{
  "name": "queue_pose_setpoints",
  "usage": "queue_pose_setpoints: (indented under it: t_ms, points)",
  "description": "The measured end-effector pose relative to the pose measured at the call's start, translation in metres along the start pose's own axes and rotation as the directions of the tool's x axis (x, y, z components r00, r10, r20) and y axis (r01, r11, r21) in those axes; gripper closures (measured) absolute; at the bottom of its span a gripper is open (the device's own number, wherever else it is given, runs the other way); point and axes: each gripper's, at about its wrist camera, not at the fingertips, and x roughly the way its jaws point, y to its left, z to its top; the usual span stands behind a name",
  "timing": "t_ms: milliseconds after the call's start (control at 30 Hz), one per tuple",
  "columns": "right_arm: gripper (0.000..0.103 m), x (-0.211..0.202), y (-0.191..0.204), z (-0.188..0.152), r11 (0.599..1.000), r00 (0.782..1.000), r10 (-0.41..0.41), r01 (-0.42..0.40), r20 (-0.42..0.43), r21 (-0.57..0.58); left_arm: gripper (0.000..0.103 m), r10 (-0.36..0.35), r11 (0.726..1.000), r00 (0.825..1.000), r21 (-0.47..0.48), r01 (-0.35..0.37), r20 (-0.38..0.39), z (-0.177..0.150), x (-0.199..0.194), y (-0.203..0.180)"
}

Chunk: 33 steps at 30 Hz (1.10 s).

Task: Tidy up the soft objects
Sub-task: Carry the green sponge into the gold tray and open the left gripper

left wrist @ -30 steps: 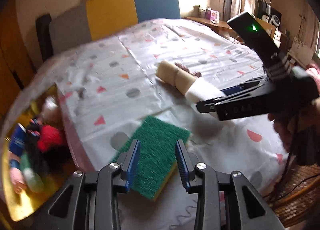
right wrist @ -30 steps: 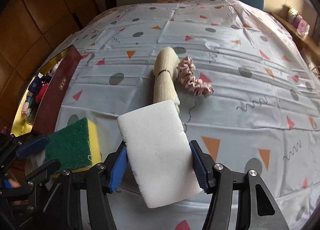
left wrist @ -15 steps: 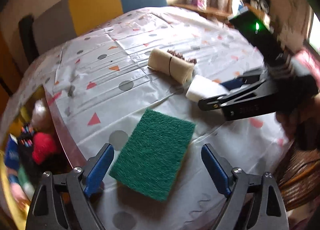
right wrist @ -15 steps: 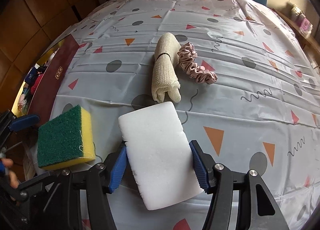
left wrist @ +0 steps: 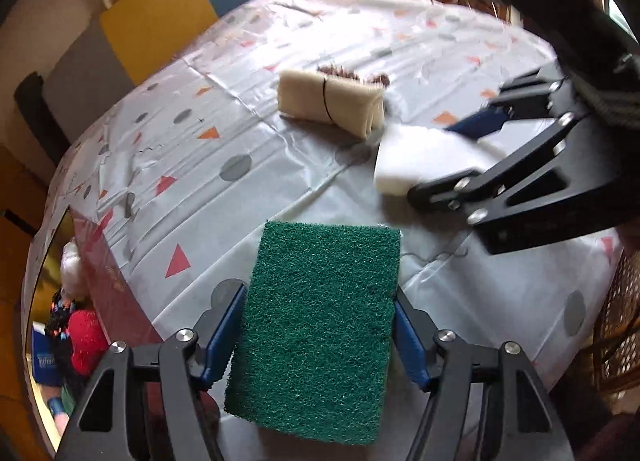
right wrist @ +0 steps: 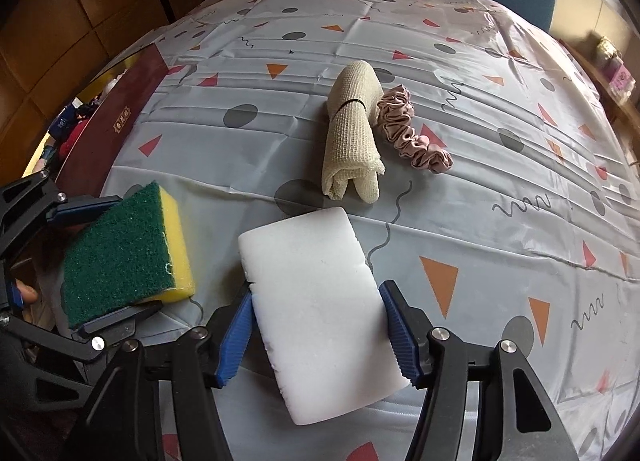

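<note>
Patterned tablecloth (right wrist: 480,221): left gripper (left wrist: 320,337) clamps green sponge (left wrist: 324,309), right gripper (right wrist: 316,337) clamps white sponge (right wrist: 316,285). Risk: squashed foam springing free at lower frame.

**Two close wrist views over one surface**

Each camera looks forward along its own jaws, low and close above the surface (left wrist: 280,149). Both views share the rolled cloth (left wrist: 330,103) (right wrist: 354,133), and each catches the other's sponge.
</note>
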Motion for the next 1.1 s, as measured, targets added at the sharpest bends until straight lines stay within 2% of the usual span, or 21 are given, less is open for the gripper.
queue_pose_setpoints:
  t_ms: [167,400,733,1033,1100]
  points:
    - [0.041,0.002,0.002,0.001,1.000,1.000,-0.014,0.014,0.009,-0.019,0.034,-0.012,0.985,0.996,-0.169,0.028,0.093,-0.006,-0.041,0.016]
    - [0.040,0.004,0.003,0.003,0.999,0.999,-0.033,0.034,0.027,-0.032,0.034,0.093,0.952,0.984,-0.302,-0.043,0.152,-0.013,-0.087,0.044]
    - [0.040,0.006,0.004,0.001,0.998,0.997,-0.051,0.053,0.063,-0.033,0.034,0.168,0.888,0.970,-0.454,-0.072,0.175,-0.037,-0.119,0.087]
    - [0.040,0.005,0.004,-0.001,0.998,0.995,-0.059,0.062,0.086,-0.031,0.034,0.225,0.840,0.961,-0.531,-0.108,0.160,-0.050,-0.125,0.116]
    - [0.040,0.004,0.005,-0.002,0.997,0.994,-0.063,0.067,0.088,-0.038,0.034,0.231,0.822,0.961,-0.558,-0.111,0.149,-0.057,-0.123,0.122]
